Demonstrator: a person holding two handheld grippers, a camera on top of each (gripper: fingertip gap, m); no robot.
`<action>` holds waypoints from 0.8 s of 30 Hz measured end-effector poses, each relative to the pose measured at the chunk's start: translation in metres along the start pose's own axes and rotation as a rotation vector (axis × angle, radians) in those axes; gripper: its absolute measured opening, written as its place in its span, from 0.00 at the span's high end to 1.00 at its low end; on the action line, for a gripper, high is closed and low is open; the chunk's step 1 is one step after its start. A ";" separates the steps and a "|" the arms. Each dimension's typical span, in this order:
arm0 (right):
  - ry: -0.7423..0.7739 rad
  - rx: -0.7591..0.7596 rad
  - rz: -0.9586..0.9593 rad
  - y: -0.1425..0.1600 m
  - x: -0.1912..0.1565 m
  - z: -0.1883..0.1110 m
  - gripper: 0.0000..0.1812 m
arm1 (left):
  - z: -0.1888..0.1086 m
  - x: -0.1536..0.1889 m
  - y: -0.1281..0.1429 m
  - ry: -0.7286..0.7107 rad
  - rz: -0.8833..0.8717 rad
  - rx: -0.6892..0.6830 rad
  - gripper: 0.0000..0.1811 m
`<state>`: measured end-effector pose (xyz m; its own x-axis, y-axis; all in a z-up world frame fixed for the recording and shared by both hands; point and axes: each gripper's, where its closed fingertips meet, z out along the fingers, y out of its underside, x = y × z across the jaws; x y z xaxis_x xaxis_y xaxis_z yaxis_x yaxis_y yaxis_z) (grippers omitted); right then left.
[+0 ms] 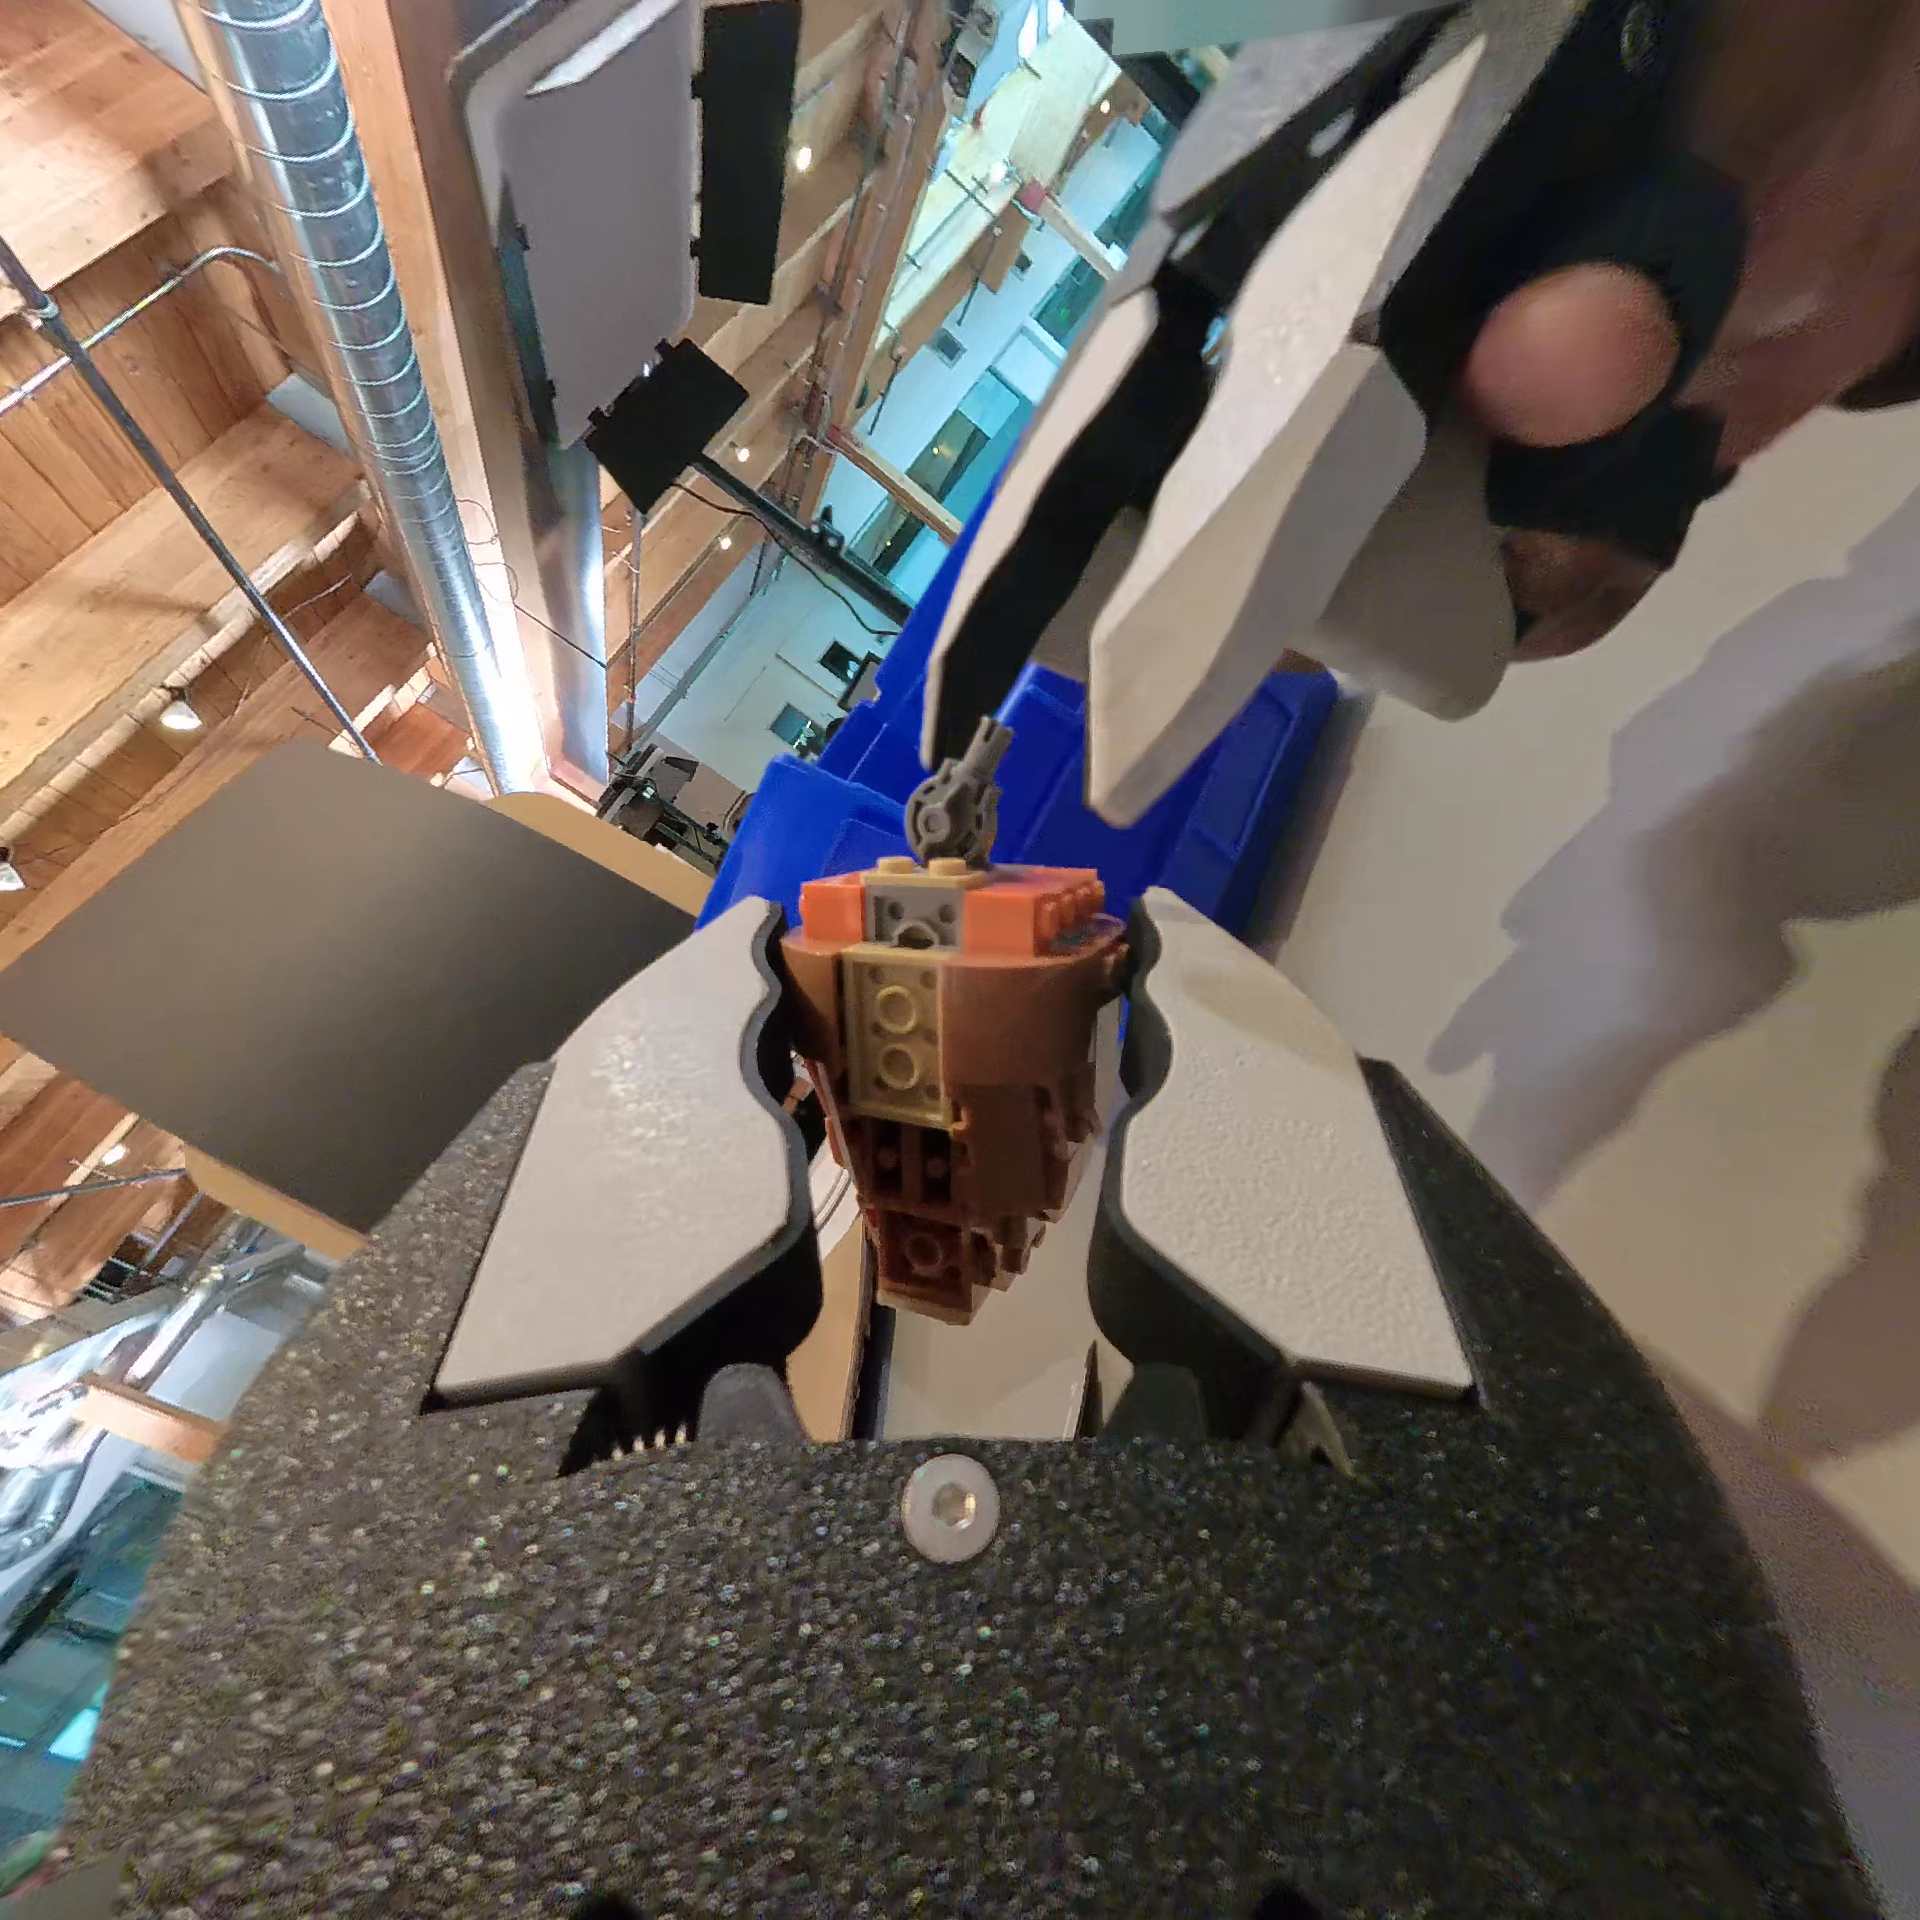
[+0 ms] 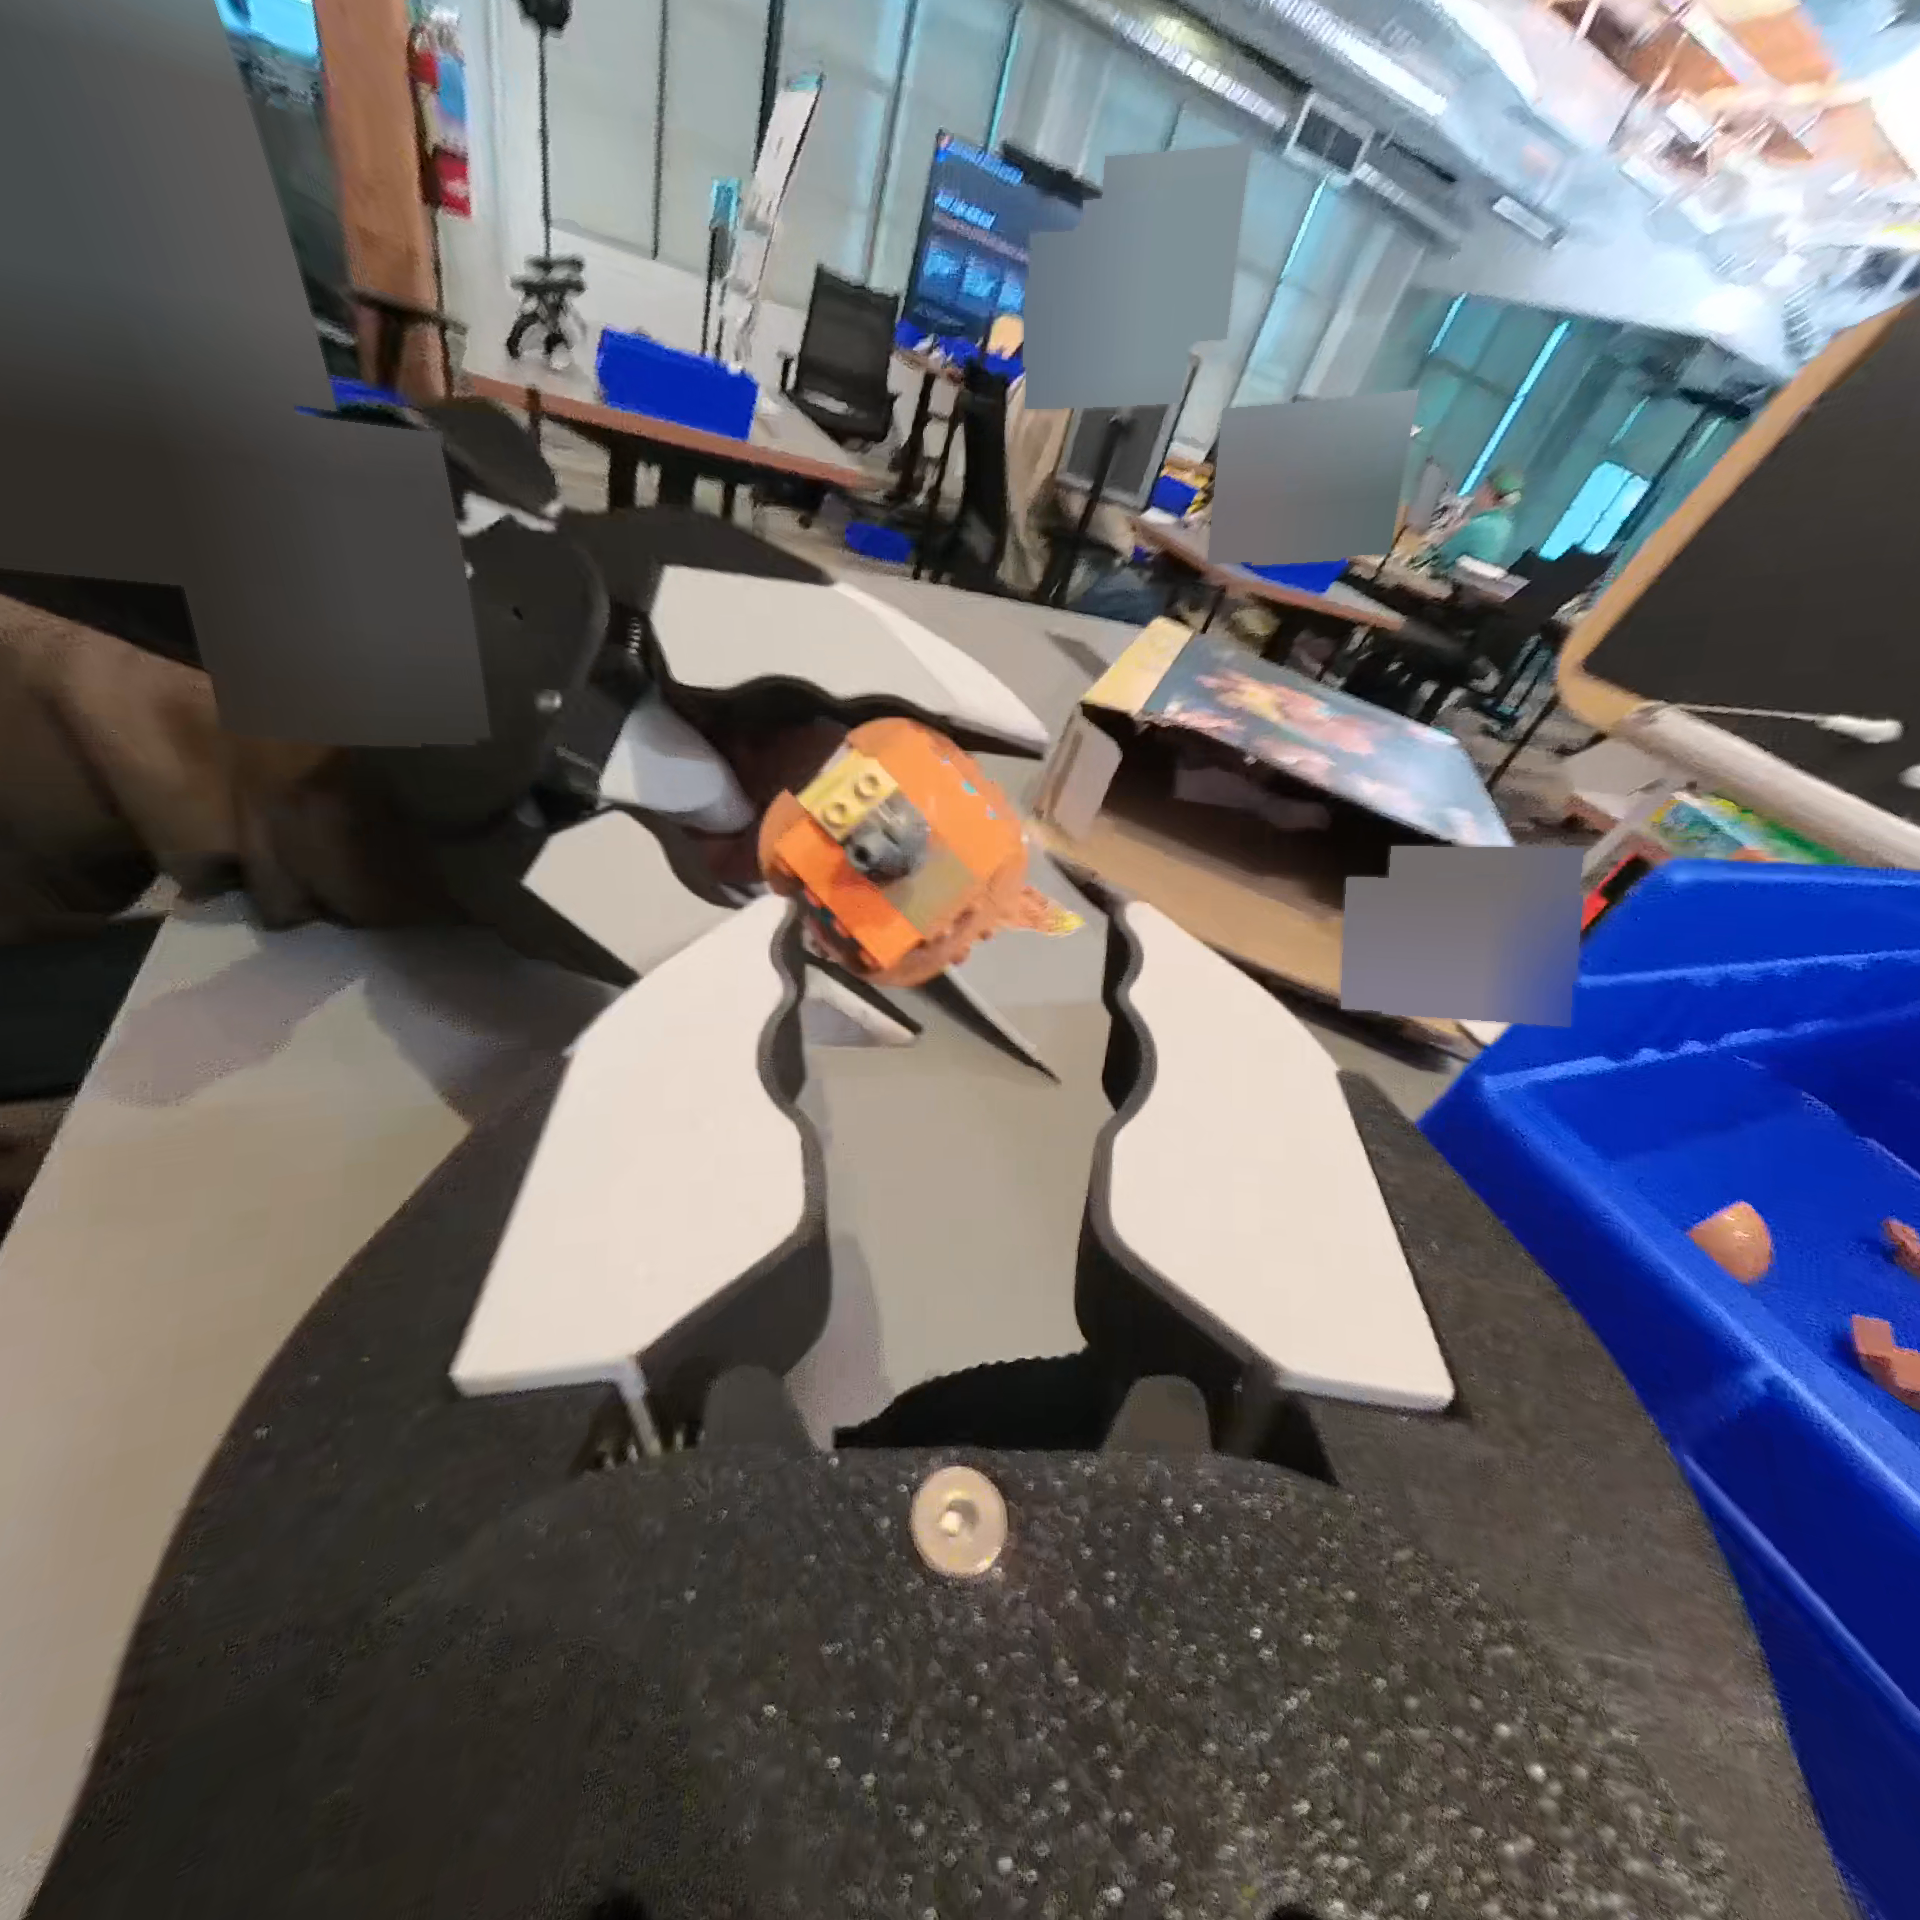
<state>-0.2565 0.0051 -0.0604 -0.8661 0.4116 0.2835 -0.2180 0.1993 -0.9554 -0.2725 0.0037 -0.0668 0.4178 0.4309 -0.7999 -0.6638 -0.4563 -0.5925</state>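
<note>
My left gripper (image 1: 954, 912) is shut on a small brick model (image 1: 935, 1039) of brown, orange and tan bricks, and holds it above the table. A dark grey joint piece (image 1: 951, 810) sticks out of the model's orange end. My right gripper (image 1: 1023, 774) is open, with its fingertips just at that grey piece; I cannot tell whether they touch it. In the right wrist view the right gripper (image 2: 951, 914) is open and empty. There the model (image 2: 914, 873) sits just beyond its fingertips, held by the left gripper (image 2: 914, 821), grey piece (image 2: 883, 842) facing me.
A blue bin (image 2: 1662, 1039) stands at the right with loose brown pieces (image 2: 1730, 1236) in it; it also shows behind the model in the left wrist view (image 1: 1226, 790). An open cardboard box (image 2: 1247, 748) lies beyond on the pale table (image 2: 208, 1143). A gloved hand (image 1: 1558, 353) holds the right gripper. Less than 4 cm separates the two grippers' tips.
</note>
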 end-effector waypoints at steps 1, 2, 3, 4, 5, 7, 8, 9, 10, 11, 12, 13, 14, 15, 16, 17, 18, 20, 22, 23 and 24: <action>-0.016 -0.028 -0.016 0.003 -0.004 0.004 0.67 | 0.001 0.004 0.001 0.010 0.021 -0.008 0.66; -0.026 -0.054 -0.046 0.006 -0.009 0.007 0.65 | 0.002 0.007 0.002 0.022 0.043 -0.017 0.66; -0.035 -0.075 -0.079 0.008 -0.014 0.010 0.64 | 0.003 0.011 0.003 0.033 0.068 -0.026 0.66; -0.036 -0.092 -0.106 0.010 -0.018 0.012 0.64 | 0.004 0.015 0.004 0.042 0.095 -0.035 0.66; -0.034 -0.109 -0.124 0.012 -0.020 0.015 0.64 | 0.004 0.018 0.005 0.050 0.122 -0.042 0.66; -0.028 -0.148 -0.141 0.017 -0.023 0.019 0.63 | 0.005 0.023 0.005 0.064 0.166 -0.046 0.66; -0.026 -0.169 -0.143 0.020 -0.023 0.021 0.63 | 0.005 0.026 0.005 0.069 0.182 -0.046 0.66; -0.025 -0.187 -0.140 0.023 -0.022 0.022 0.63 | 0.005 0.027 0.004 0.072 0.194 -0.043 0.66; -0.027 -0.202 -0.129 0.025 -0.022 0.023 0.63 | 0.004 0.028 0.003 0.075 0.205 -0.040 0.66; -0.034 -0.213 -0.112 0.027 -0.023 0.024 0.63 | 0.004 0.030 0.002 0.080 0.216 -0.036 0.66; -0.040 -0.223 -0.094 0.029 -0.023 0.025 0.63 | 0.004 0.031 0.001 0.084 0.222 -0.030 0.66; -0.042 -0.232 -0.083 0.031 -0.022 0.026 0.65 | 0.003 0.032 0.001 0.089 0.226 -0.026 0.66; -0.046 -0.237 -0.075 0.033 -0.022 0.026 0.64 | 0.004 0.033 0.002 0.093 0.232 -0.034 0.66; -0.051 -0.242 -0.070 0.035 -0.022 0.026 0.65 | 0.004 0.034 0.003 0.099 0.234 -0.038 0.66; -0.056 -0.240 -0.064 0.036 -0.022 0.026 0.65 | 0.004 0.035 0.003 0.103 0.228 -0.037 0.66; -0.060 -0.234 -0.054 0.035 -0.022 0.026 0.65 | 0.004 0.034 0.003 0.107 0.211 -0.033 0.66; -0.065 -0.226 -0.041 0.034 -0.022 0.026 0.65 | 0.003 0.034 0.002 0.113 0.187 -0.024 0.66; -0.078 -0.209 -0.014 0.032 -0.023 0.025 0.65 | 0.003 0.034 0.000 0.128 0.140 -0.004 0.66; -0.093 -0.187 0.015 0.029 -0.023 0.024 0.65 | 0.002 0.033 -0.003 0.135 0.114 0.014 0.66; -0.102 -0.178 0.026 0.029 -0.023 0.023 0.65 | 0.001 0.034 -0.004 0.145 0.098 0.025 0.66; -0.105 -0.170 0.031 0.028 -0.022 0.022 0.65 | -0.001 0.034 -0.005 0.155 0.082 0.038 0.67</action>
<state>-0.2534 -0.0182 -0.0956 -0.9152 0.3271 0.2352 -0.1186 0.3390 -0.9333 -0.2545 0.0202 -0.0911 0.4504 0.2670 -0.8520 -0.7209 -0.4541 -0.5235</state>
